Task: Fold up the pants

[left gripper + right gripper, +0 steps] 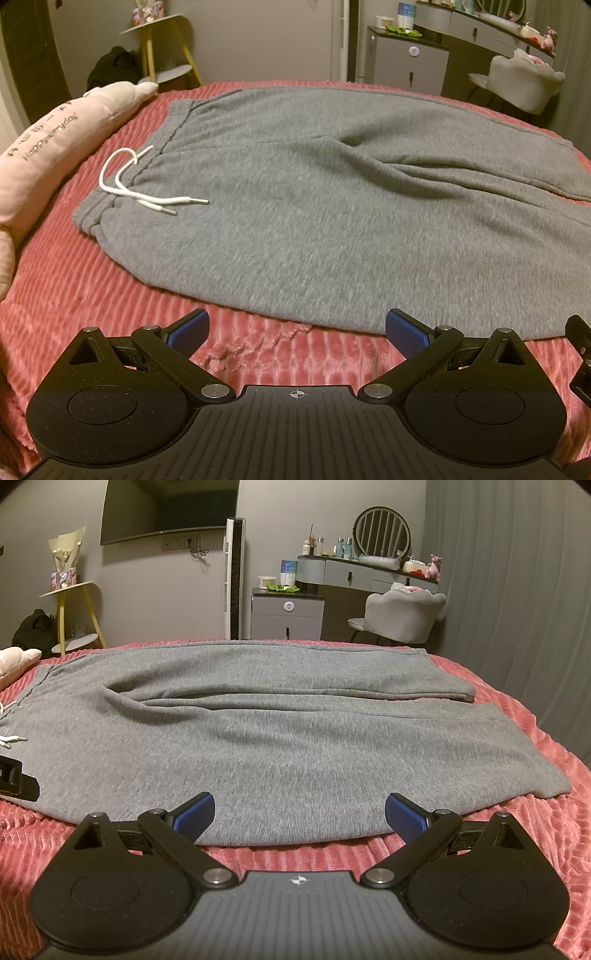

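Note:
Grey sweatpants (314, 206) lie flat on a pink ribbed bedspread (92, 295), waistband to the left with a white drawstring (144, 192), both legs running to the right. My left gripper (297, 332) is open and empty, just short of the near edge of the pants below the waist. In the right wrist view the pants (258, 738) fill the middle, leg ends at the right. My right gripper (299, 814) is open and empty, its fingertips over the near edge of the near leg. Part of the left gripper (14, 775) shows at the left edge.
A pink pillow (55, 147) lies at the left of the bed. Beyond the bed stand a yellow-legged side table (74, 609), a tall fan (234, 579), a grey drawer cabinet (288, 613), a vanity and a grey chair (402, 616).

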